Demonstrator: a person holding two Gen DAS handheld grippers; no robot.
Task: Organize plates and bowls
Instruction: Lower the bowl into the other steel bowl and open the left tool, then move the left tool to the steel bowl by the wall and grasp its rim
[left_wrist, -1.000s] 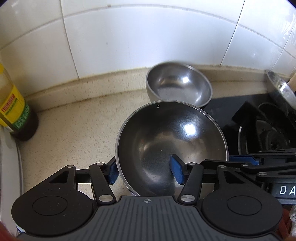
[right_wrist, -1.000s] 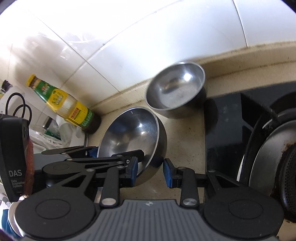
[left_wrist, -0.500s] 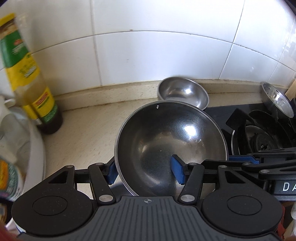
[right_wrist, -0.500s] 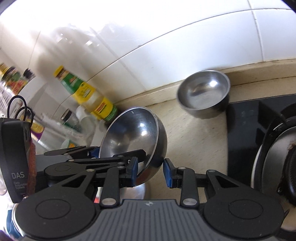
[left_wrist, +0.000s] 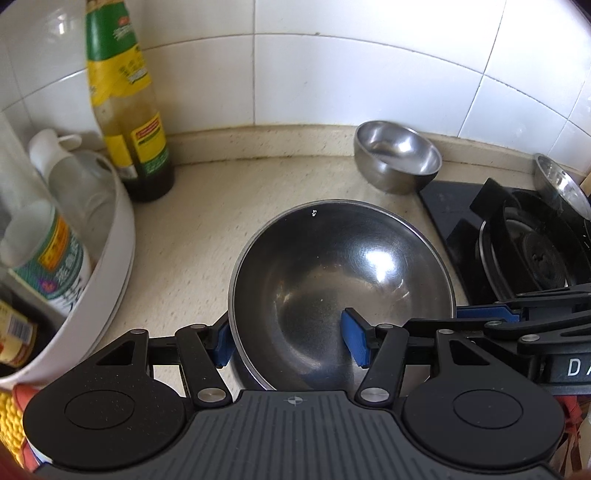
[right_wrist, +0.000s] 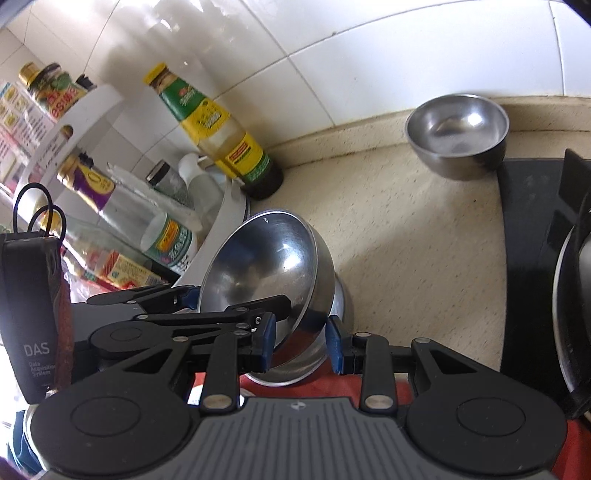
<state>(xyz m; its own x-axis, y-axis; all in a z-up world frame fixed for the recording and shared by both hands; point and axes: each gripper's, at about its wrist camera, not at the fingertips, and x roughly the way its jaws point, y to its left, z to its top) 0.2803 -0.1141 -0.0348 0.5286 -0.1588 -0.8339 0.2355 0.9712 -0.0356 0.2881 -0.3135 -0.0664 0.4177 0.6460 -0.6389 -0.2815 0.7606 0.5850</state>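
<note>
A large steel bowl (left_wrist: 340, 280) is held tilted above the beige counter (left_wrist: 192, 236) by both grippers. My left gripper (left_wrist: 288, 343) is shut on its near-left rim, one blue pad outside the wall and one inside. In the right wrist view my right gripper (right_wrist: 301, 345) is shut on the lower edge of the same large bowl (right_wrist: 266, 266). A second steel rim (right_wrist: 340, 299) shows just beneath it; what it belongs to is unclear. A smaller steel bowl (left_wrist: 397, 155) (right_wrist: 458, 133) stands empty on the counter by the tiled wall.
A tall oil bottle (left_wrist: 125, 110) (right_wrist: 218, 129) stands at the wall. A white round rack (left_wrist: 114, 258) full of bottles curves in on the left. A black gas stove (left_wrist: 517, 240) (right_wrist: 535, 240) fills the right, with a steel dish (left_wrist: 557, 184) at its far edge.
Both grippers have carried the large bowl back from the wall and to the left. The small bowl now sits farther off to the right, and the bottles and white rack have come into view.
</note>
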